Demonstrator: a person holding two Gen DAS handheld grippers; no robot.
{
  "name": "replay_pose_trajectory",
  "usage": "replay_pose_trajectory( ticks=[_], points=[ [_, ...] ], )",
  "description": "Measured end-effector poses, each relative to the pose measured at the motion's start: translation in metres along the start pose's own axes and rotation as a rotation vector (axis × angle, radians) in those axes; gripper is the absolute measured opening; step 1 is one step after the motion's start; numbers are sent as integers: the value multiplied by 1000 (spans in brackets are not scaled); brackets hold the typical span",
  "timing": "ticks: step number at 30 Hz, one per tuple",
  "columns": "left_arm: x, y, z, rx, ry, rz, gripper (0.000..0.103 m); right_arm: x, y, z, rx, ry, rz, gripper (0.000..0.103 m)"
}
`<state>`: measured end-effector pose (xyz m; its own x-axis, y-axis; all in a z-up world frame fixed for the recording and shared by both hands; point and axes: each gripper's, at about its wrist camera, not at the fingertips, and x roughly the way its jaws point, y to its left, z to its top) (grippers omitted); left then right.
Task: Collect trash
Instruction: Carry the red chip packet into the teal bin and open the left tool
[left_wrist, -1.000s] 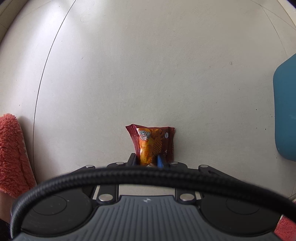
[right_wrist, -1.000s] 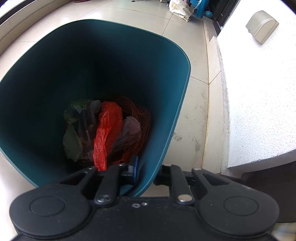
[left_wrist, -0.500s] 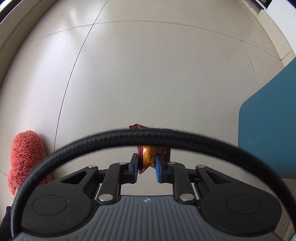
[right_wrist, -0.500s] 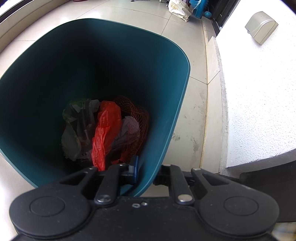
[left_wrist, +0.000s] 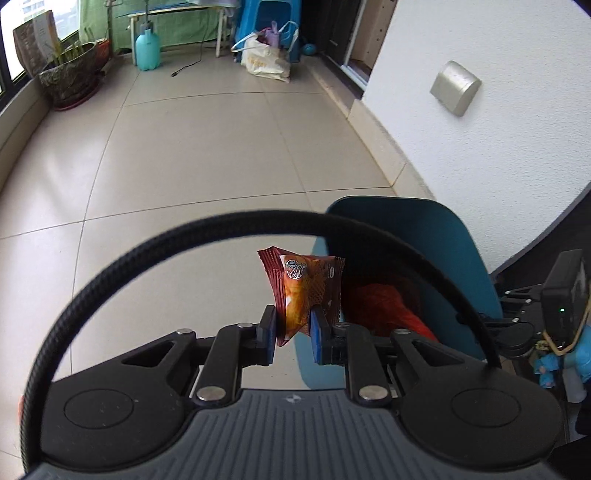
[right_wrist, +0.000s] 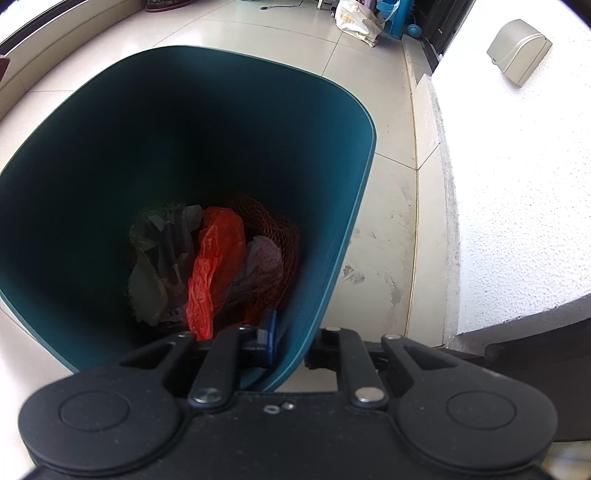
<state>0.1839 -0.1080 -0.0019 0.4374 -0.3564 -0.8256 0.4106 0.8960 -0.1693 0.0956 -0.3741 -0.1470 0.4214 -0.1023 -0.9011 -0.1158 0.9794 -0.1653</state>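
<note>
**Left:** Jaws first, then. My left gripper (left_wrist: 293, 334) is nearly closed, its blue pads (left_wrist: 271, 332) pinching the lower corner of a snack wrapper (left_wrist: 304, 286). The wrapper stands upright just above my fingertips, centre of the frame, red-brown with an orange panel. Right behind it, to the right, sits the teal trash bin (left_wrist: 424, 236), with something red inside. A black cable (left_wrist: 207, 229) arcs across my view in front of all this.

**Right:** My right gripper (right_wrist: 291, 341) is clamped on that same bin's rim (right_wrist: 295, 350), at lower centre of my frame. One blue pad (right_wrist: 272, 334) sits inside the wall; the other finger is outside, its pad hidden. The gap is only as wide as the wall.

**Left:** What lies inside?

**Right:** Low in the bin, a red plastic bag (right_wrist: 214, 266), a reddish mesh net (right_wrist: 277, 236) and some greyish crumpled bags (right_wrist: 159, 258). Tiled floor (right_wrist: 384, 206) surrounds it; the white rough wall (right_wrist: 517, 184) fills my right side, with a beige box (right_wrist: 519, 51) at upper right.

**Left:** I see that box at my upper right too. Further off, top of my frame: a white tote bag (left_wrist: 264, 61), a pale blue sprayer bottle (left_wrist: 147, 50) and a potted plant (left_wrist: 70, 72) at upper left.
</note>
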Motion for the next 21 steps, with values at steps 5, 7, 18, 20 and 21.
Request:
replay_pose_trajectory(
  ticks=[5, 7, 18, 20, 21],
  points=[
    [32, -56, 10, 116, 32, -45, 18, 0, -2, -2, -1, -5, 8, 14],
    [53, -69, 14, 153, 73, -44, 18, -1, -3, -3, -2, -7, 11, 14],
    [167, -106, 5, 232, 268, 64, 18, -1, -9, -4, 7, -11, 30, 14],
    [179, -109, 2, 246, 290, 82, 18, 0, -11, -4, 8, -10, 31, 14],
    [182, -109, -1, 253, 301, 85, 18, 0, -11, -4, 9, -10, 32, 14]
  ],
)
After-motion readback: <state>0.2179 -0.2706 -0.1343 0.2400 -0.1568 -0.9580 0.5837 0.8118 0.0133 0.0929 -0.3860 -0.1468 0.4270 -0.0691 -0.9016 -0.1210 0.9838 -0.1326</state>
